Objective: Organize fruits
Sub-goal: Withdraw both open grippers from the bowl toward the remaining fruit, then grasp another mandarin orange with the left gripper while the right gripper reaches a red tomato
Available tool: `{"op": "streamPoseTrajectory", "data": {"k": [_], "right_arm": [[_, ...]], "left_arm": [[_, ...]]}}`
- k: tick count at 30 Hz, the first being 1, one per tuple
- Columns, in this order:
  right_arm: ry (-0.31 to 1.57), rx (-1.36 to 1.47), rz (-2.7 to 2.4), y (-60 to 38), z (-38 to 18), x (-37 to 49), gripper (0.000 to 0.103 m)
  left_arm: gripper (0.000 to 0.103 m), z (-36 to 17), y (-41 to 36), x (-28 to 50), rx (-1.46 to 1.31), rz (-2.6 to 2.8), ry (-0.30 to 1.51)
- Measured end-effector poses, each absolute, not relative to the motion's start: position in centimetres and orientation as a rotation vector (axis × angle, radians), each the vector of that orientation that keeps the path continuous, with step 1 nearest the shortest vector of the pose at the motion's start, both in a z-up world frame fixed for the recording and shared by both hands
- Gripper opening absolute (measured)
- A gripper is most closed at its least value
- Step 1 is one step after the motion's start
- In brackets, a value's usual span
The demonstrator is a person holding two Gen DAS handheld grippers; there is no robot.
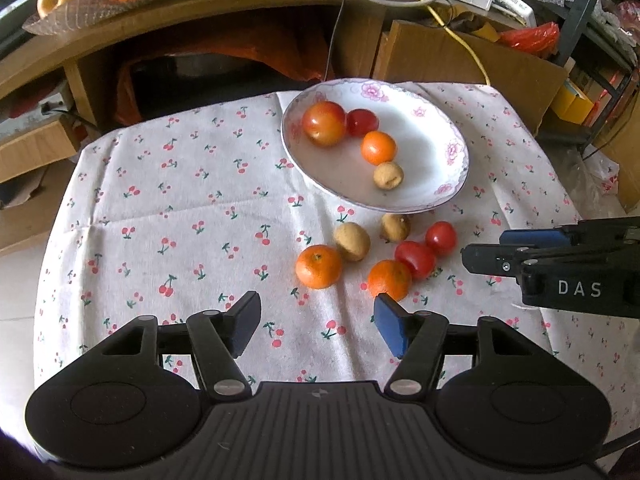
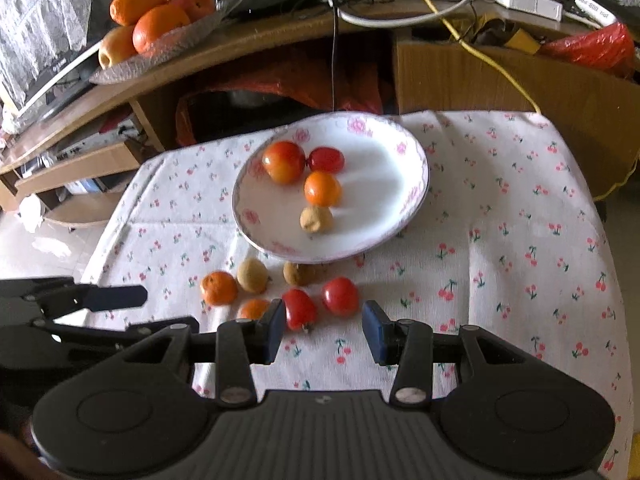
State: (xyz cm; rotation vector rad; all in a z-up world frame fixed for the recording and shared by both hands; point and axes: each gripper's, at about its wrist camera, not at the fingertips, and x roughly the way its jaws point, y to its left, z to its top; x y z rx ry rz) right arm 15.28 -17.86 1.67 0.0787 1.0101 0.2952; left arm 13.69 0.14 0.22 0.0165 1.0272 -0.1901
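Note:
A white floral plate (image 1: 440,196) (image 2: 400,224) holds a red-yellow fruit (image 1: 324,123), a red tomato (image 1: 362,122), a small orange (image 1: 378,147) and a brown nut-like fruit (image 1: 388,175). On the cherry-print cloth in front of the plate lie two oranges (image 1: 319,266) (image 1: 389,280), two tomatoes (image 1: 415,259) (image 2: 340,296) and two brown fruits (image 1: 352,241) (image 1: 395,227). My left gripper (image 1: 318,320) is open just short of the oranges, holding nothing. My right gripper (image 2: 325,326) is open too, with a tomato (image 2: 300,308) just past its left finger.
The cloth (image 1: 180,208) covers a small table whose edges drop to the floor at left and right. Behind stands a wooden desk (image 2: 248,52) with a glass dish of large oranges (image 2: 156,28), cables and a cardboard box (image 1: 460,60). Each gripper shows in the other's view.

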Motion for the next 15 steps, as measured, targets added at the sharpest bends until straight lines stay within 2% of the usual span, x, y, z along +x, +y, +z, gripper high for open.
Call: {"op": "streamPoseTrajectory", "data": {"k": [15], "right_arm": [[1.09, 0.198, 0.243, -19.6, -1.3, 18.8, 0.035]], "left_arm": [[0.071, -0.6, 1.4, 15.1, -0.068, -0.187, 1.07]]}}
